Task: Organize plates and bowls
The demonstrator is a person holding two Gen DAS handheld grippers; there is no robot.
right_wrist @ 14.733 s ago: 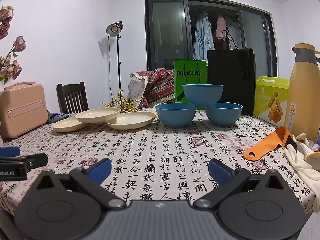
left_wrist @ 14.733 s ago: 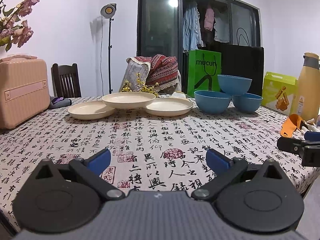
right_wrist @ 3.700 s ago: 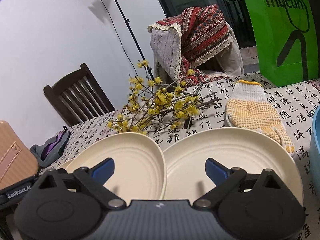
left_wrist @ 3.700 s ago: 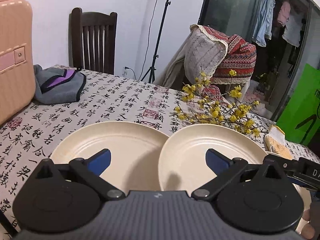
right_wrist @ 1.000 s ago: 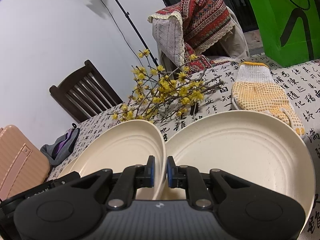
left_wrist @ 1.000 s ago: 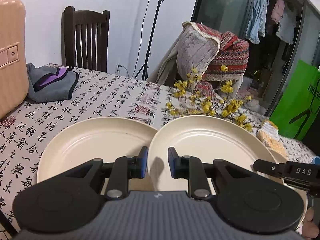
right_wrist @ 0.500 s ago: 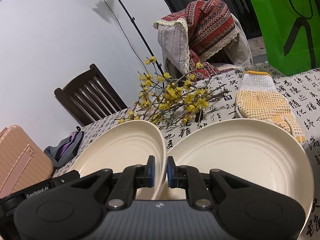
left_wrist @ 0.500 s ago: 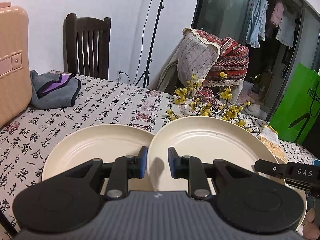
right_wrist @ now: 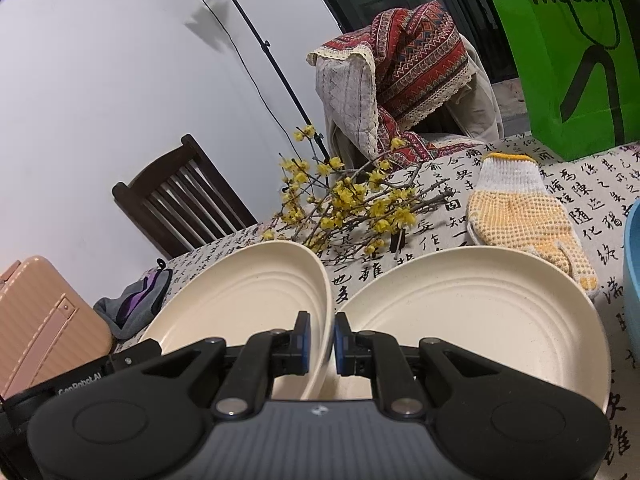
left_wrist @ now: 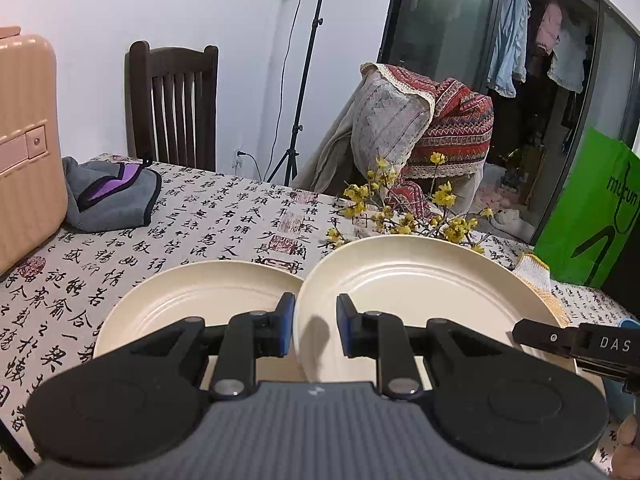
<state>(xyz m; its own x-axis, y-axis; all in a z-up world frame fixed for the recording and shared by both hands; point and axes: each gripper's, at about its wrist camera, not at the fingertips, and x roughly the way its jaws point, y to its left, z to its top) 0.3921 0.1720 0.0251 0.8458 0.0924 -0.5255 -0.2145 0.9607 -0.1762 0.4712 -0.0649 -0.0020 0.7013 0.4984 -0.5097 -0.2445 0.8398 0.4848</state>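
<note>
Jaws: both clamp middle plate [left_wrist: 420, 280] rim | underside hidden

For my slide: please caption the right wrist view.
Right gripper clamps rim of round cream plate beside a second cream plate.

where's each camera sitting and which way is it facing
Left wrist: on the left gripper, looking forward and down over the table; its own two fingers clamp the middle plate by its left rim.
Right wrist: on the right gripper, facing much the same way; its fingers clamp that plate's right rim.
Shared: the middle plate, yellow flowers, dark chair.
</note>
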